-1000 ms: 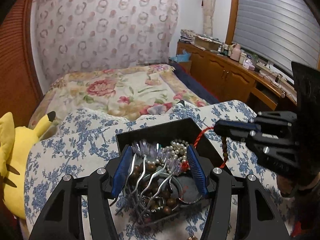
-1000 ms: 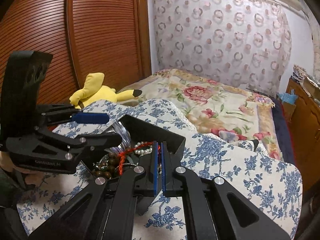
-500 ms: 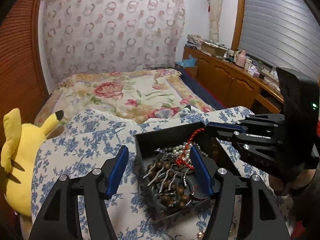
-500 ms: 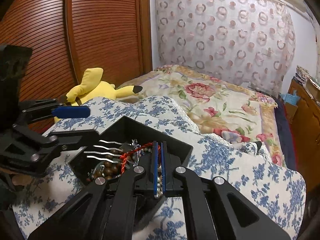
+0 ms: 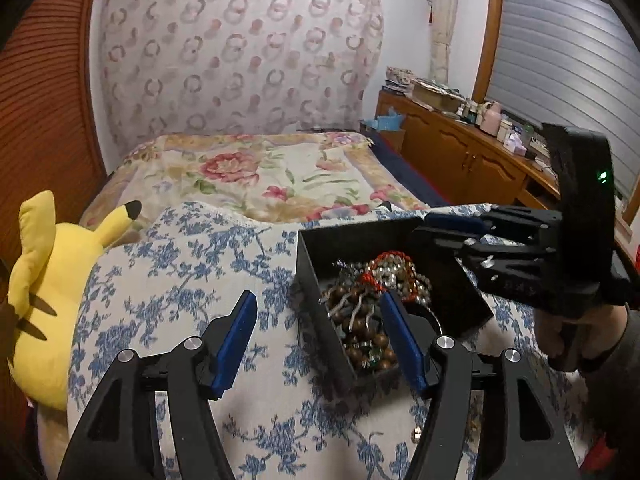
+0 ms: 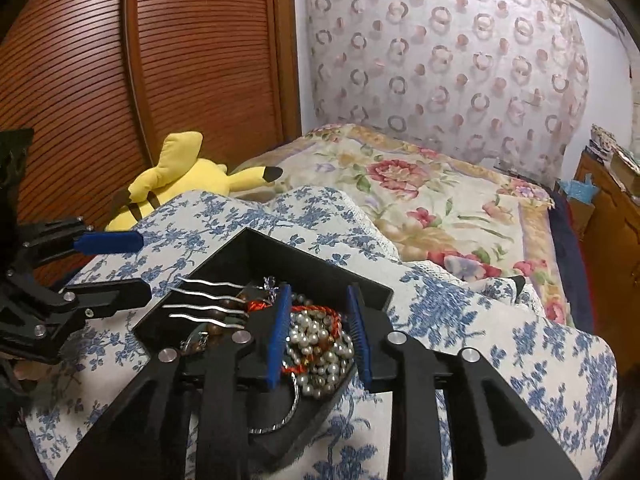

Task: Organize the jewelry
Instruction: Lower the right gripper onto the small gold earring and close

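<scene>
A black open box (image 5: 320,276) (image 6: 280,252) sits on the blue-flowered cloth. It holds a heap of jewelry: a pearl string (image 6: 320,344), a red cord (image 5: 390,258) (image 6: 316,312), brown wooden beads (image 5: 344,300) and a silver hair comb (image 6: 204,296). My left gripper (image 5: 320,316) is open and empty, its right finger over the box's near corner. My right gripper (image 6: 318,316) is open and empty, straddling the pearls just above the box. It shows in the left wrist view (image 5: 452,228) at the box's right edge.
A yellow plush toy (image 5: 44,288) (image 6: 176,176) lies at the left of the cloth. A floral bedspread (image 5: 256,176) lies behind. A wooden sideboard (image 5: 460,152) with clutter stands at the right, and a slatted wardrobe door (image 6: 160,60) at the left.
My right gripper has opened and let the red cord drop into the box. My left gripper has drawn back to the left, away from over the box.
</scene>
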Action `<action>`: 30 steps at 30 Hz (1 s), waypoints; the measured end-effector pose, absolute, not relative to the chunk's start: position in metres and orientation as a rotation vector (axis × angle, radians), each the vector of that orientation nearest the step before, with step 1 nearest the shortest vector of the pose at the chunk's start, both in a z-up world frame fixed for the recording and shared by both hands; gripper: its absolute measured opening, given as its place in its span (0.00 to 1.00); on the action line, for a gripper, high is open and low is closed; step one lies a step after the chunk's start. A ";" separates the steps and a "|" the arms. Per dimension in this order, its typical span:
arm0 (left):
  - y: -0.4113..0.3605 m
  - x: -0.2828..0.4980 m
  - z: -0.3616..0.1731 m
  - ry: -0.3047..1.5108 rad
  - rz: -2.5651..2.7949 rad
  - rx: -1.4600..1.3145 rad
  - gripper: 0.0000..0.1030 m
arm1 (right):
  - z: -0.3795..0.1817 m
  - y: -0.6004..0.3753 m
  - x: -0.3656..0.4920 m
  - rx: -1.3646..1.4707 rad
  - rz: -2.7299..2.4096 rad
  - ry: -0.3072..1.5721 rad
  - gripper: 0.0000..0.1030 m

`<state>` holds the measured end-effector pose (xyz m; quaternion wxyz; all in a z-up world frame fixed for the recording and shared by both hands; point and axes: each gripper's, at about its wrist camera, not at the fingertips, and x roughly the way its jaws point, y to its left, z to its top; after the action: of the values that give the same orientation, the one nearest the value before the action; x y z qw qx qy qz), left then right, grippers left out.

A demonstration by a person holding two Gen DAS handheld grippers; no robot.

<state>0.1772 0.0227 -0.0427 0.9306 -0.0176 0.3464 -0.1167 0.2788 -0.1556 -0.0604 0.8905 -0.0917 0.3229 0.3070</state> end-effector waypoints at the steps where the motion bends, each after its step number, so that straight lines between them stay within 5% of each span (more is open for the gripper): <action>1: 0.023 0.173 -0.043 0.710 -0.239 -0.036 0.60 | -0.059 -0.159 0.273 -0.187 0.636 0.666 0.30; 19: 0.010 0.103 -0.064 0.736 -0.268 -0.016 0.66 | -0.090 -0.174 0.151 -0.235 0.701 0.756 0.30; 22: 0.009 0.096 -0.067 0.740 -0.272 -0.011 0.66 | -0.099 -0.169 0.139 -0.249 0.725 0.781 0.24; 30: 0.009 0.084 -0.078 0.758 -0.269 -0.002 0.84 | -0.113 -0.158 0.124 -0.291 0.737 0.829 0.24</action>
<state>0.0839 0.0090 -0.0775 0.9201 -0.0011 0.3690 -0.1310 0.1238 -0.1582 -0.1129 0.8400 -0.1376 0.3923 0.3487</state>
